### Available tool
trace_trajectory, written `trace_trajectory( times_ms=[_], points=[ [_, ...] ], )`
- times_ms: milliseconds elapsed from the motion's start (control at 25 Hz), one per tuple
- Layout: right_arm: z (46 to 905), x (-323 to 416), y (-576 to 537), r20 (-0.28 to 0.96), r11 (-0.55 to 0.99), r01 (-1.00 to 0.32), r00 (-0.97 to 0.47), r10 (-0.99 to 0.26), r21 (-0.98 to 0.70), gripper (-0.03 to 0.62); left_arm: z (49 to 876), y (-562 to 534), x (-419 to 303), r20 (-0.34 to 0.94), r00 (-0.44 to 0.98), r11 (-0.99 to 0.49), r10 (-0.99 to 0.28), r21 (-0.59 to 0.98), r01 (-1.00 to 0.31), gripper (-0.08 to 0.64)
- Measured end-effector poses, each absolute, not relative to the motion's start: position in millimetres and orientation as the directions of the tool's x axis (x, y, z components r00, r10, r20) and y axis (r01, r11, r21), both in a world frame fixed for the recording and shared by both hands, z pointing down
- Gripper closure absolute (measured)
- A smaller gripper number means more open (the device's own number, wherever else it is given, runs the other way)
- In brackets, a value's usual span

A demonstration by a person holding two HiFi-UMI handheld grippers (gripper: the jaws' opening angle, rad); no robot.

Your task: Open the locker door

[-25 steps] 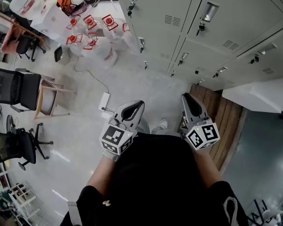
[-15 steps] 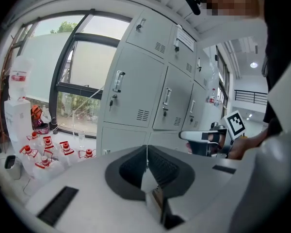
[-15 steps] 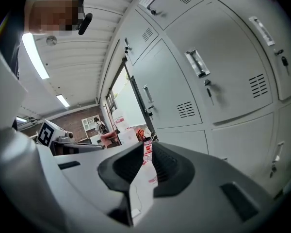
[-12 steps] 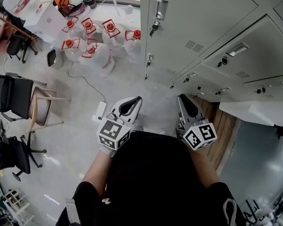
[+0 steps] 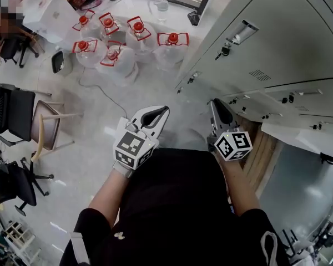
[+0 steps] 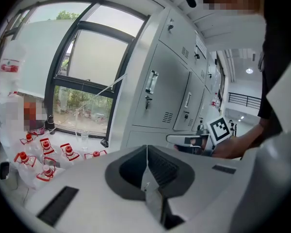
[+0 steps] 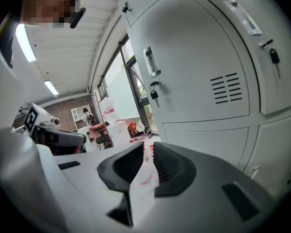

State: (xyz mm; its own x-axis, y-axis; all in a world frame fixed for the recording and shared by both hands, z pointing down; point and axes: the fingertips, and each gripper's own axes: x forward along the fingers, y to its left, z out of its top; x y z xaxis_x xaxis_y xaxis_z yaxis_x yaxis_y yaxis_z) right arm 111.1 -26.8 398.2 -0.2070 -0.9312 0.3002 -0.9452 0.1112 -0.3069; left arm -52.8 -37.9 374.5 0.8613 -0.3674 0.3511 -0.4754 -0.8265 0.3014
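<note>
In about 1 second the whole head view swung in on the lockers (image 5: 277,43). They were a spread of small doors from 12 to 3 o'clock, now a few big ones fill that corner, way closer. The water jugs (image 5: 134,29) slid from 11 toward 12 o'clock. The left gripper (image 5: 162,112) and right gripper (image 5: 216,105) both crept up-frame a bit. The wooden floor strip (image 5: 262,151) at 3 o'clock shows narrower.

This looks like an office back room. Grey lockers (image 5: 283,37) line one wall. Water jugs (image 5: 116,60) and office chairs (image 5: 11,112) stand left of them.
</note>
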Motion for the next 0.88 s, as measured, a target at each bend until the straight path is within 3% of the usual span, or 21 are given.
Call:
trace_trajectory(
  times_ms=[400, 880],
  points=[
    [504.9, 116.3, -85.9, 0.4, 0.117, -0.957, -0.219, -0.89, -0.265, 0.525, 411.2, -78.0, -72.7, 0.432, 0.802, -0.762, -0.413, 0.317, -0.564, 0.535],
    [620.4, 122.0, -144.1, 0.498, 0.056, -0.972, -0.166, -0.851, -0.229, 0.422, 442.4, -79.0, -99.8, 0.51, 0.727, -0.688, -0.459, 0.313, -0.654, 0.535]
  ],
)
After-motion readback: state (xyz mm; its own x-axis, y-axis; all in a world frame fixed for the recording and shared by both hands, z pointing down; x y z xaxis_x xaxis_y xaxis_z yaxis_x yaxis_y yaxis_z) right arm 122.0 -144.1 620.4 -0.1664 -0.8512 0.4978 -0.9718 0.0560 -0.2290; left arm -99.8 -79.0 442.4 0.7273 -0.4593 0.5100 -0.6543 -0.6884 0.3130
